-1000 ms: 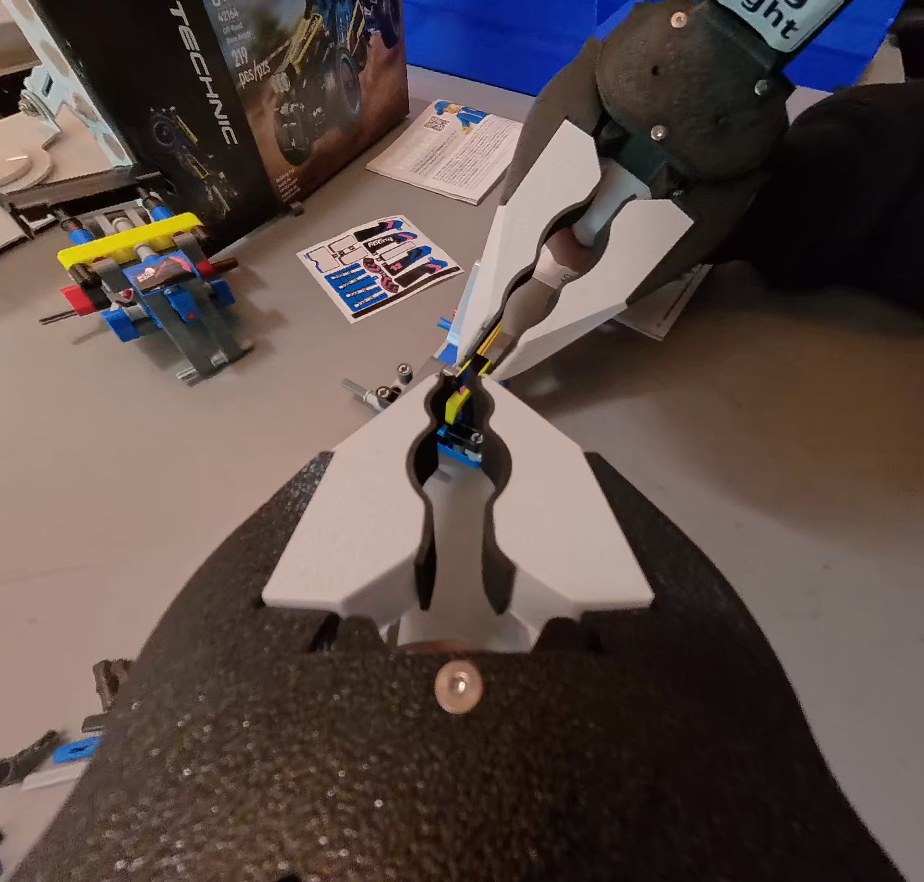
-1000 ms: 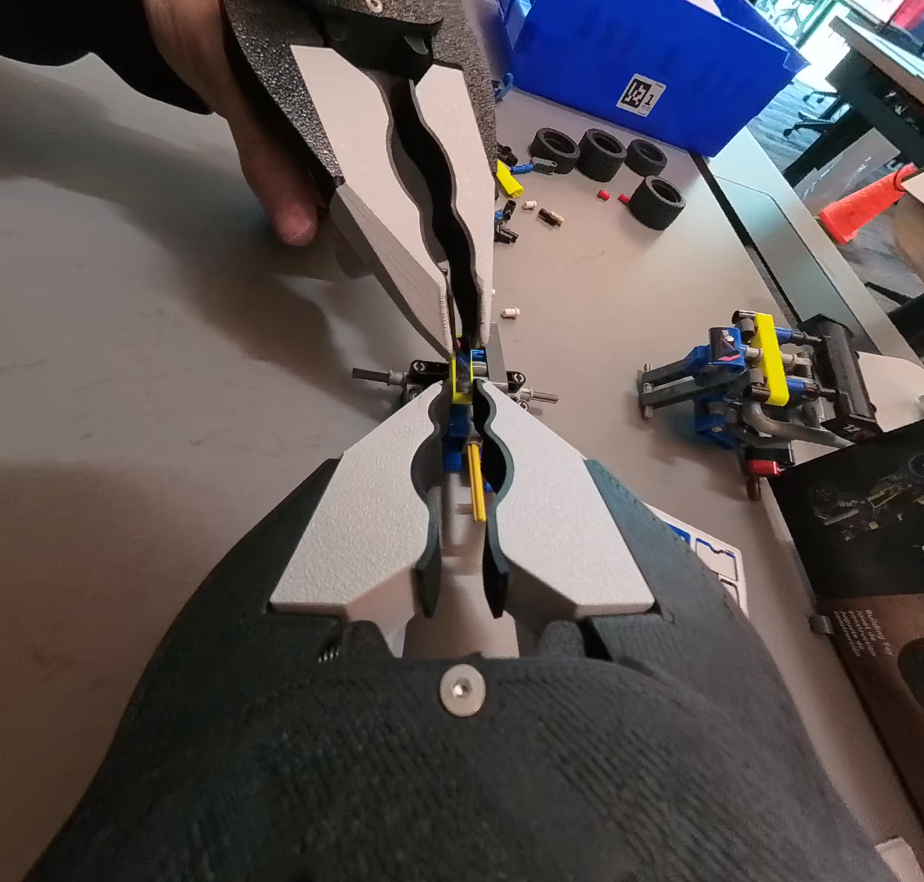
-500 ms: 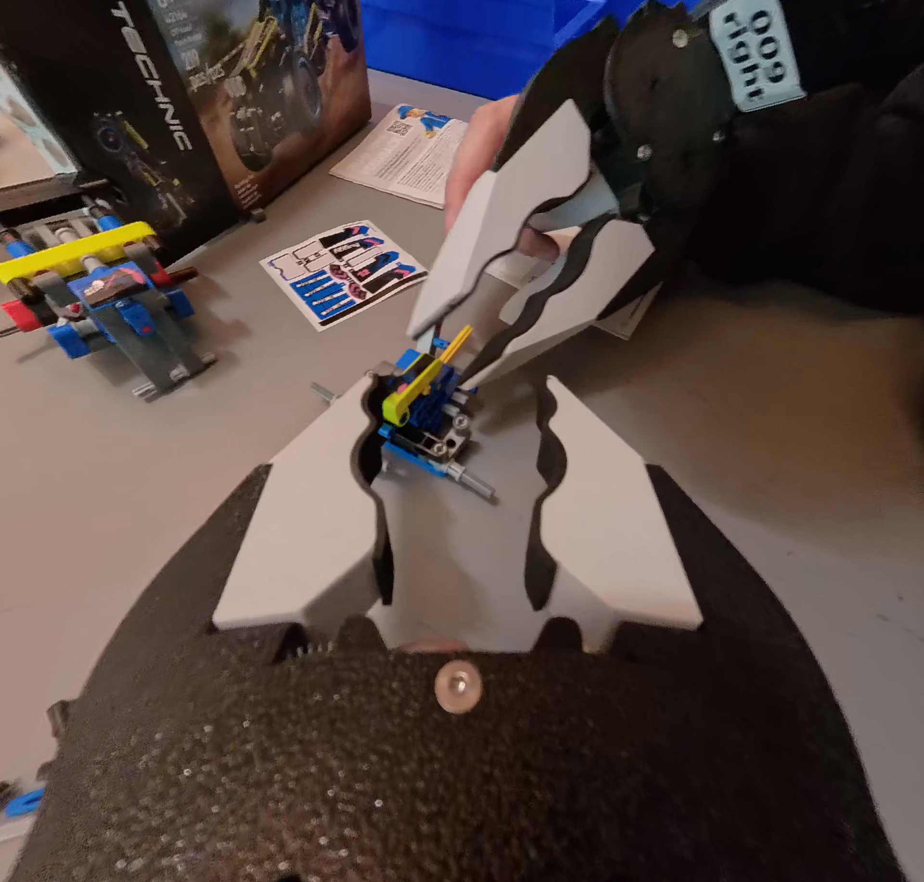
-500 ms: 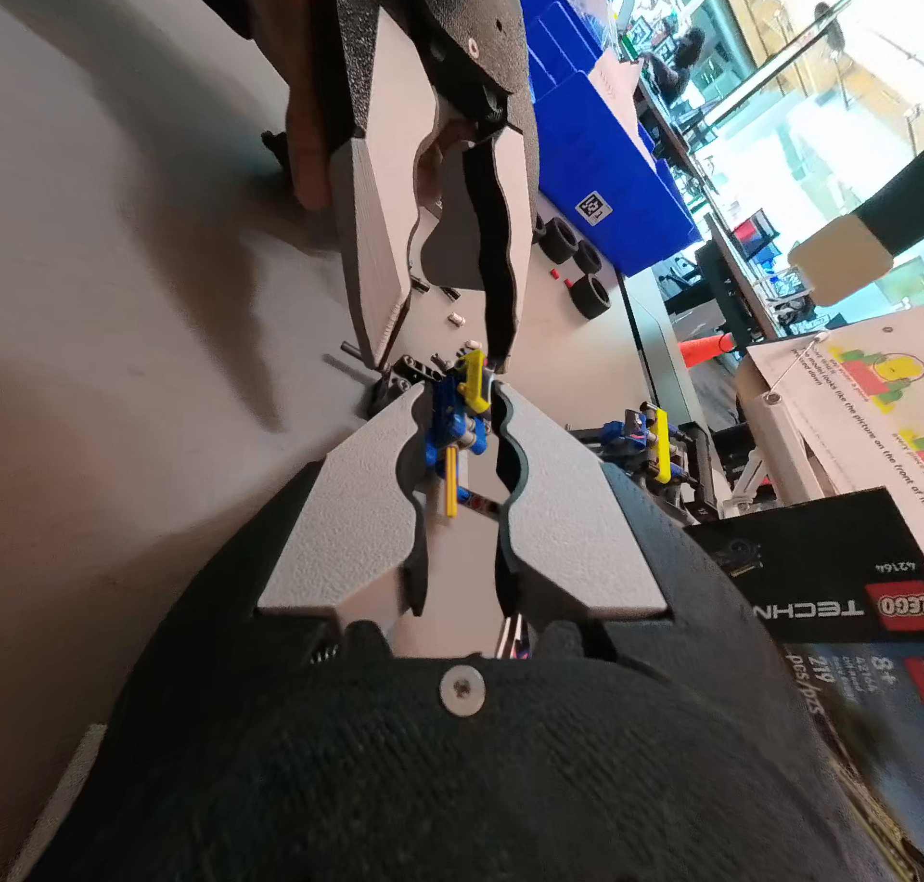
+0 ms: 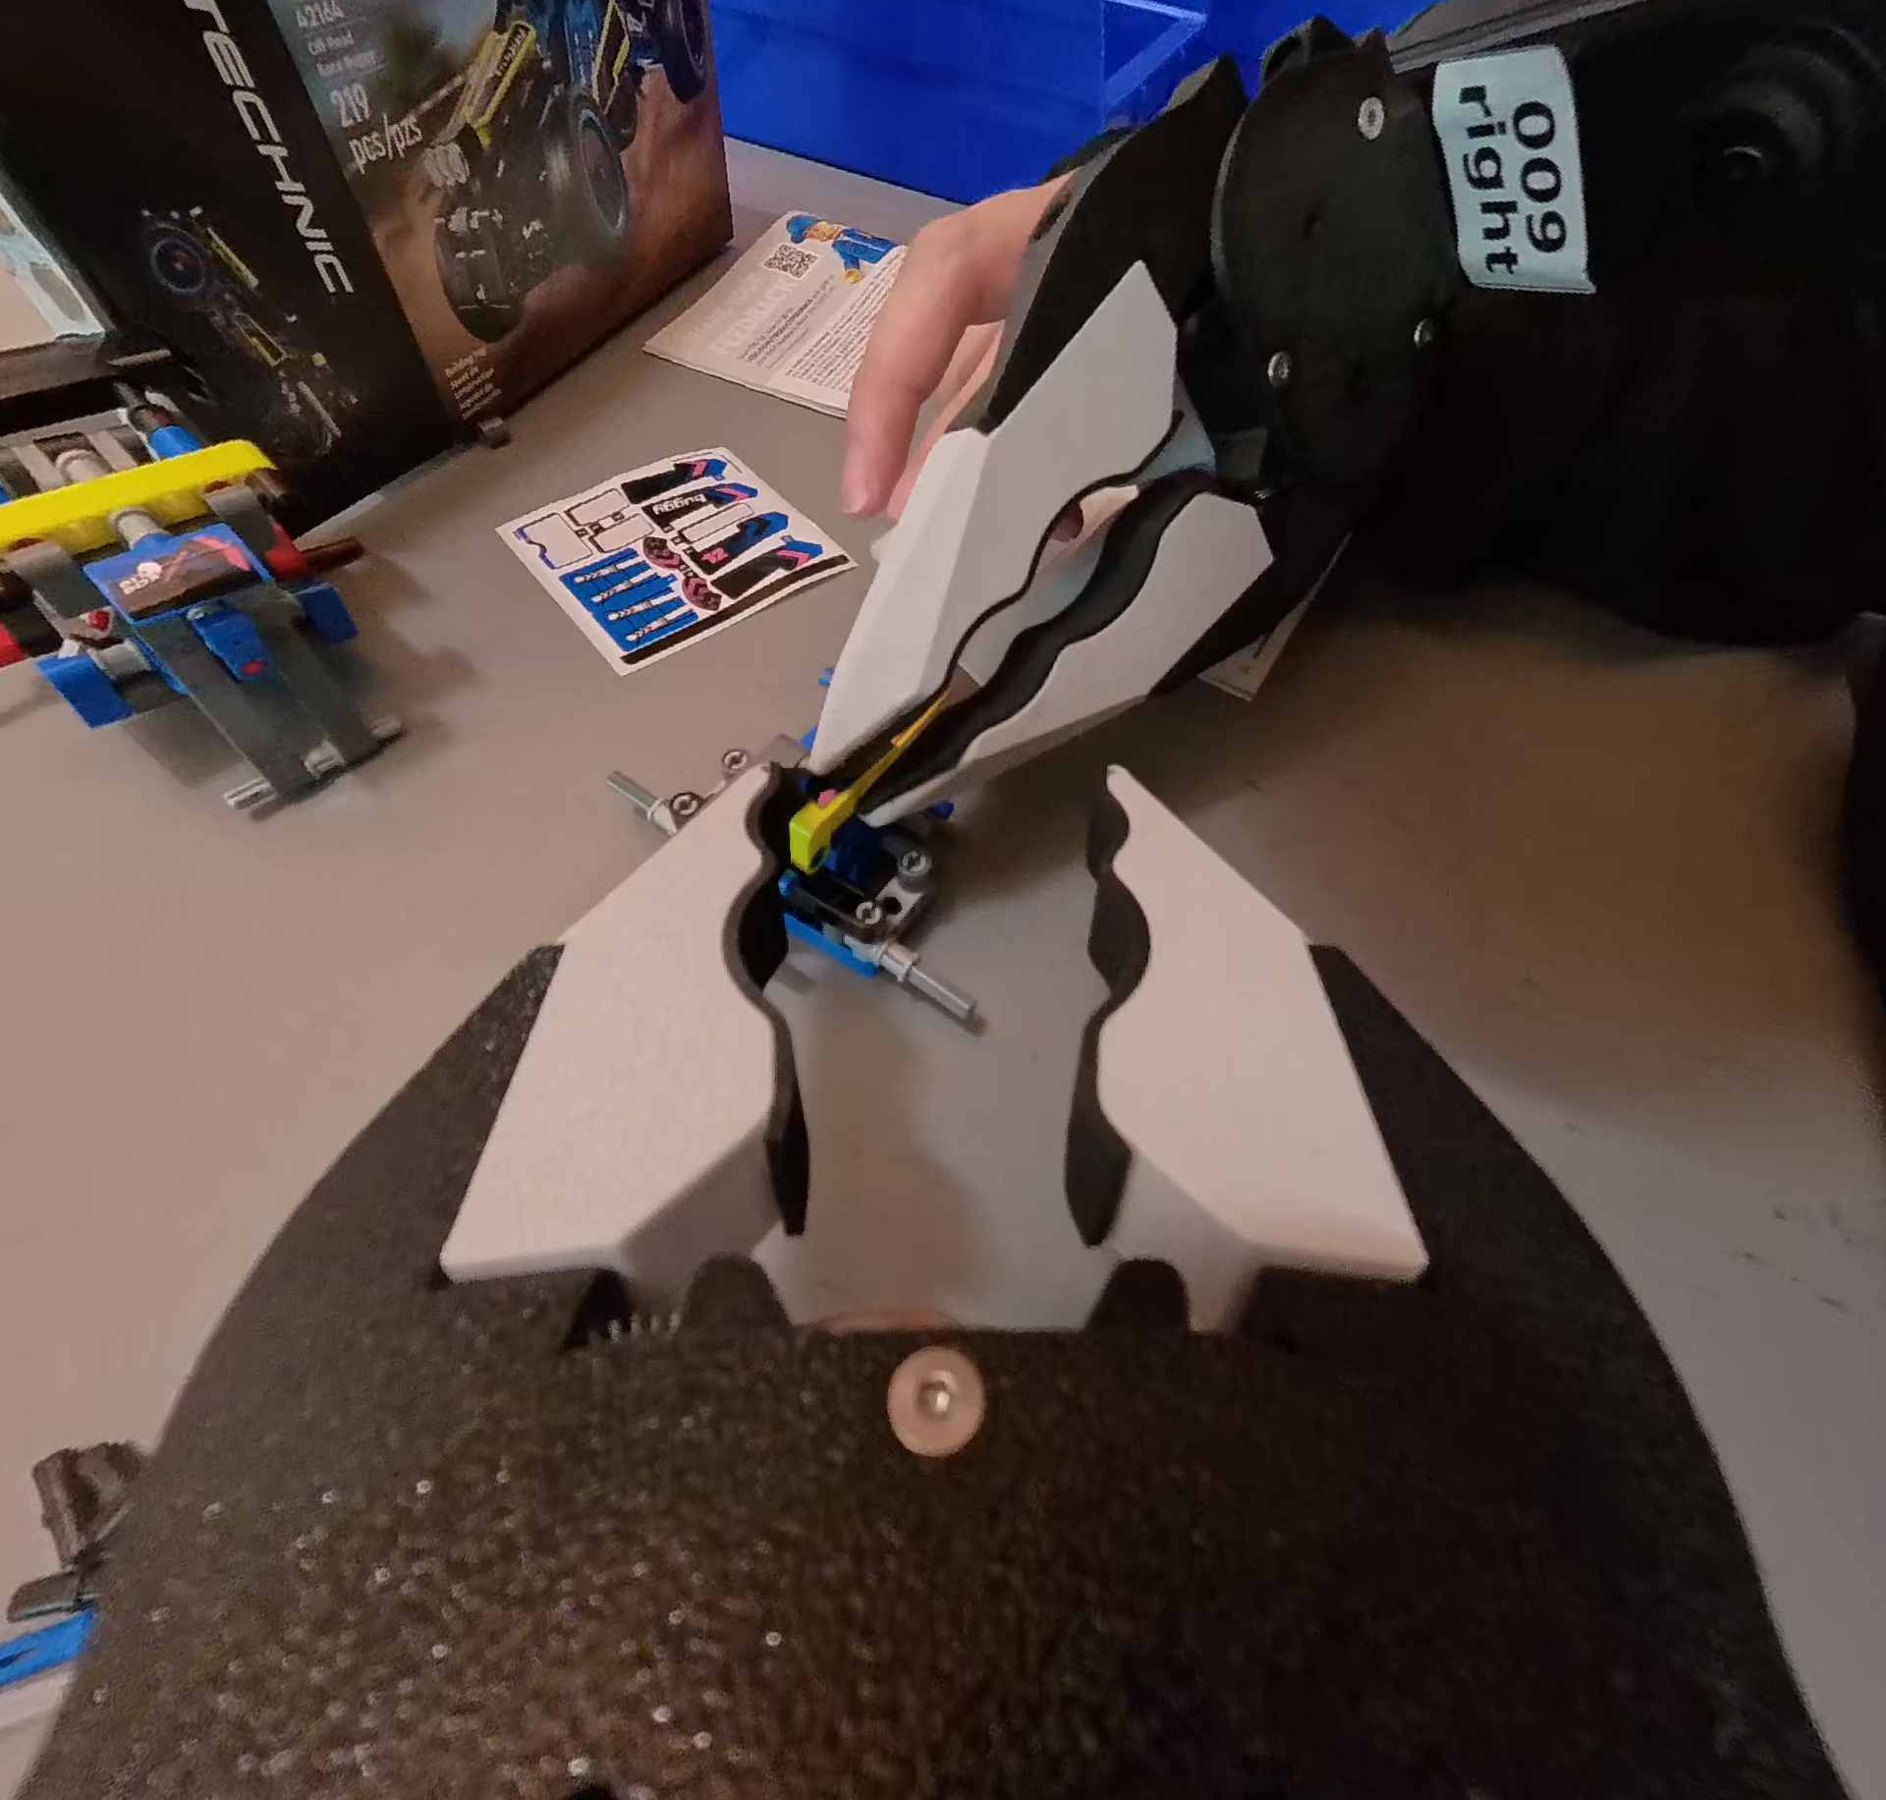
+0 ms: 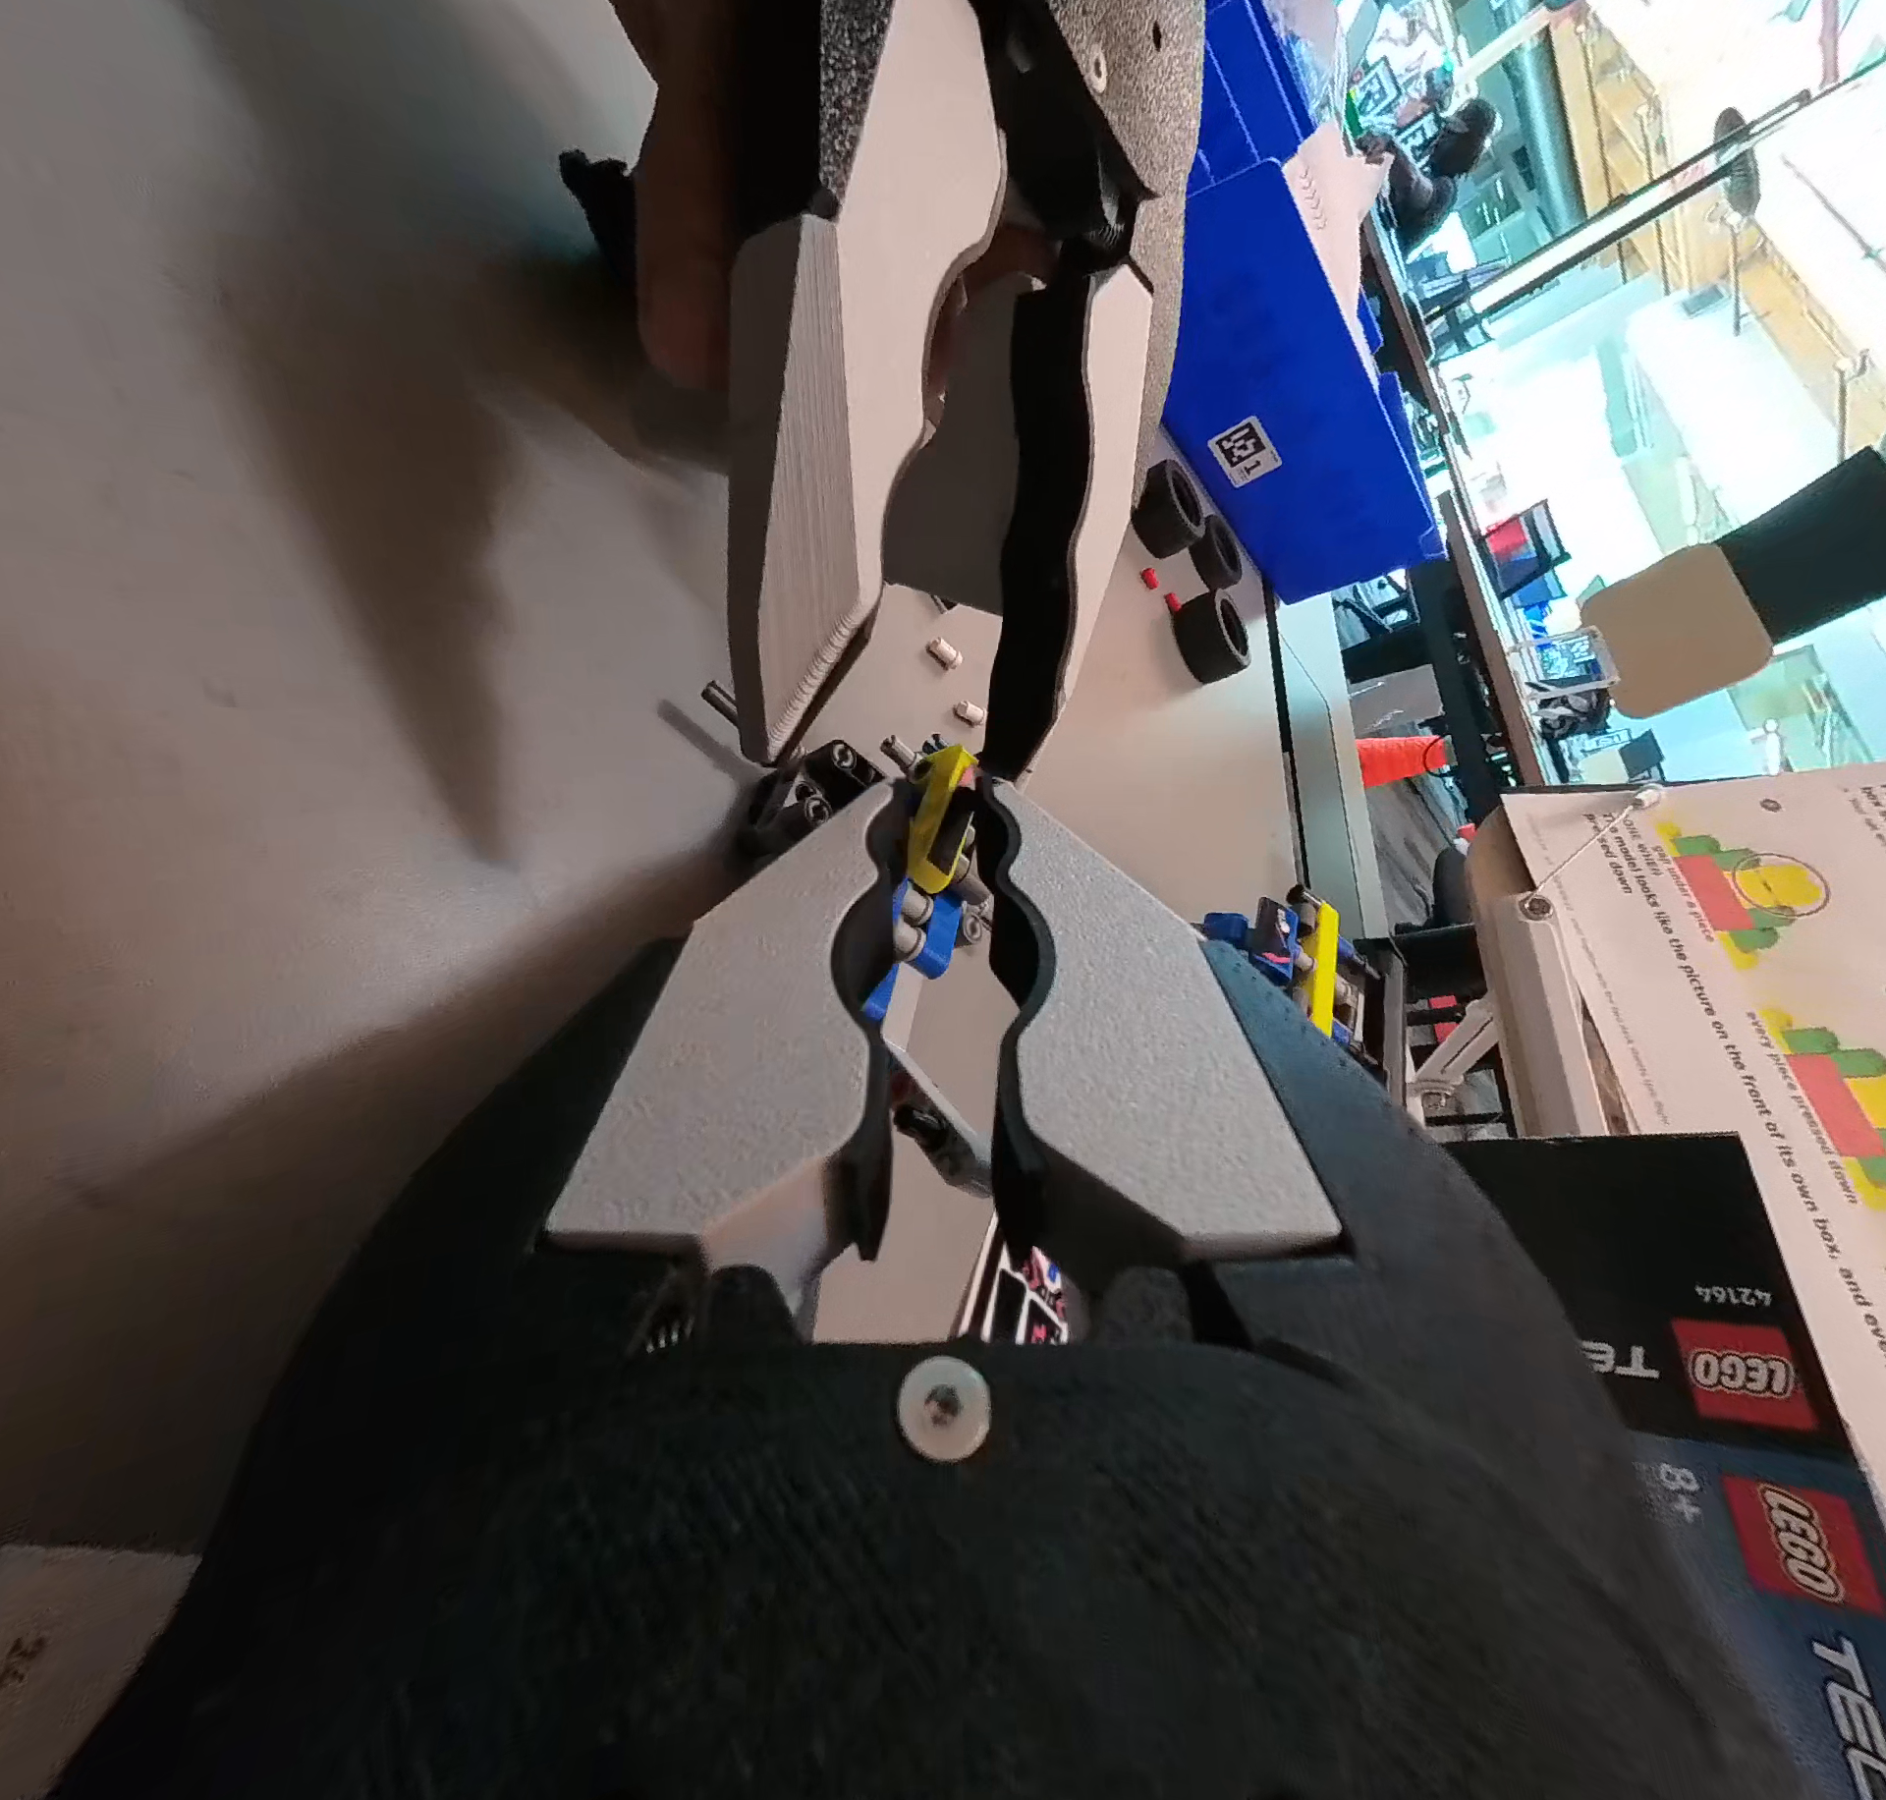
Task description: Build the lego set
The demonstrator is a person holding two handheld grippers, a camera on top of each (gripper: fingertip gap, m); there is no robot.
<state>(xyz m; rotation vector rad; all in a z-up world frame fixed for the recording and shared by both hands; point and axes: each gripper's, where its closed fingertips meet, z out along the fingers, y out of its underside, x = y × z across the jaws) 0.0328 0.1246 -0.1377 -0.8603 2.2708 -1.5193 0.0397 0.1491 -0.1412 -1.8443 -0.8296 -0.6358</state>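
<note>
Fingers of the grey right gripper [image 5: 847, 791], angled steeply down, pinch the thin yellow lego beam [image 5: 816, 822] on a small blue-and-black lego assembly [image 5: 852, 899]; the grey left gripper [image 5: 934, 791], held low, gapes around it.

Grey bench [image 5: 1531, 934] carries everything. Blue storage bins [image 5: 919, 46] stand along its far edge, beyond the tool; one bears a square black-and-white marker tag [image 6: 1245, 452]. Orange traffic cone [image 6: 1393, 759] on the floor past the bench edge, right of the tool. White printed sheet with coloured brick drawings [image 6: 1735, 985] clipped to a stand, right side.
</note>
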